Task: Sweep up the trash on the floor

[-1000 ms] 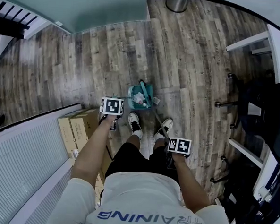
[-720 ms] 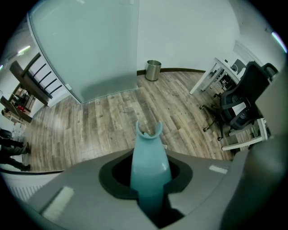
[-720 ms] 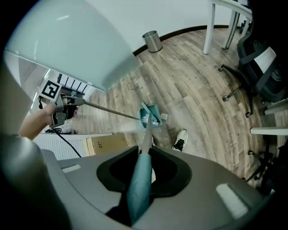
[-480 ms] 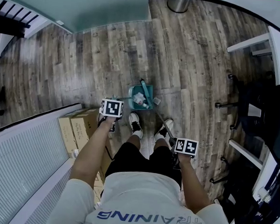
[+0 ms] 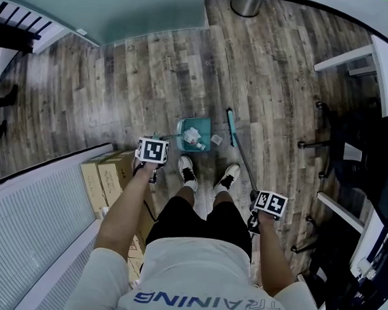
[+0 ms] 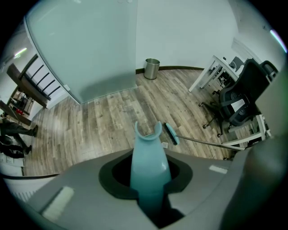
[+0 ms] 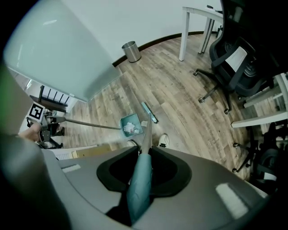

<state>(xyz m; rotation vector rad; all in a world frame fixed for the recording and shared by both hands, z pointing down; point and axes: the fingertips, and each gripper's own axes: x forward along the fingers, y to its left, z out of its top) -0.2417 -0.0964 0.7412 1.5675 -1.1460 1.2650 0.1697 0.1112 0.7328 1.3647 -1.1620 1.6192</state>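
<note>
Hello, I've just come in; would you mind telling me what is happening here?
A person is sweeping a wood floor. The left tool grips the dustpan handle; the teal dustpan rests by their shoes with crumpled trash inside. The right tool grips the broom handle, the broom head just beside the pan. A small white scrap lies between them, not yet swept in.

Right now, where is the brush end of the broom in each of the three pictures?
Head view: the broom head right of centre, on the floor beside the dustpan.
Left gripper view: just right of centre, beside the top of the dustpan handle.
Right gripper view: centre, just right of the dustpan.
Shared landmark: the metal bin by the far wall, in all three.
</note>
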